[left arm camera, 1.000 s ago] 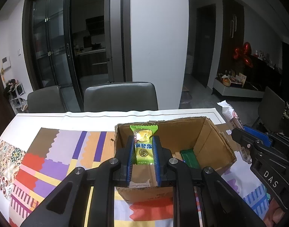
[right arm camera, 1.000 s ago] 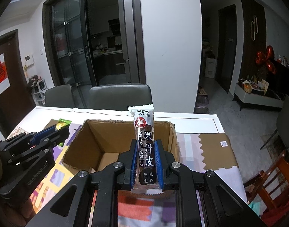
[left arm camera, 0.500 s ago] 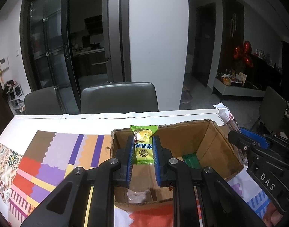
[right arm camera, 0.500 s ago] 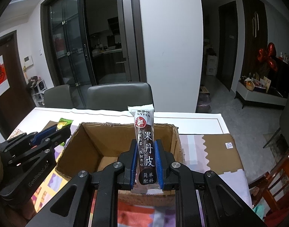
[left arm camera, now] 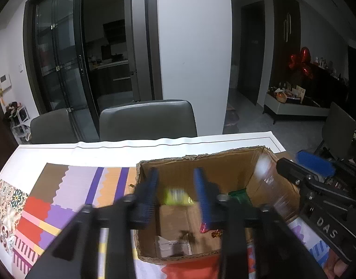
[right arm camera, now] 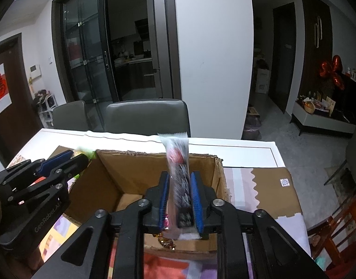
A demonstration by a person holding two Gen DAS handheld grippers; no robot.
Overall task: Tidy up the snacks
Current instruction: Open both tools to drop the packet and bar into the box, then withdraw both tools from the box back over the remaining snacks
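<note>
Left wrist view: the left gripper (left arm camera: 175,191) sits at lower centre, its blue-padded jaws opening above an open cardboard box (left arm camera: 201,160) on a patterned tablecloth (left arm camera: 61,193). A small green-and-yellow snack packet (left arm camera: 175,196), blurred, lies between the jaws with a gap on each side; it appears to be loose and dropping into the box. A green packet (left arm camera: 239,195) and wrapped candies (left arm camera: 209,231) already lie on the box floor. The right gripper (left arm camera: 317,186) enters from the right edge.

Right wrist view: the right gripper (right arm camera: 179,194) fills the lower centre, its jaws opening around a long dark snack bar (right arm camera: 178,162) in a clear-ended wrapper. The bar stands upright, blurred, and seems to be slipping free over the same box, whose far wall crosses the middle of the frame.

To do this release well, each gripper should probably stay over the box's open middle, away from the walls, and let its jaws spread fully before lifting clear, so neither wrapper catches on a pad.
</note>
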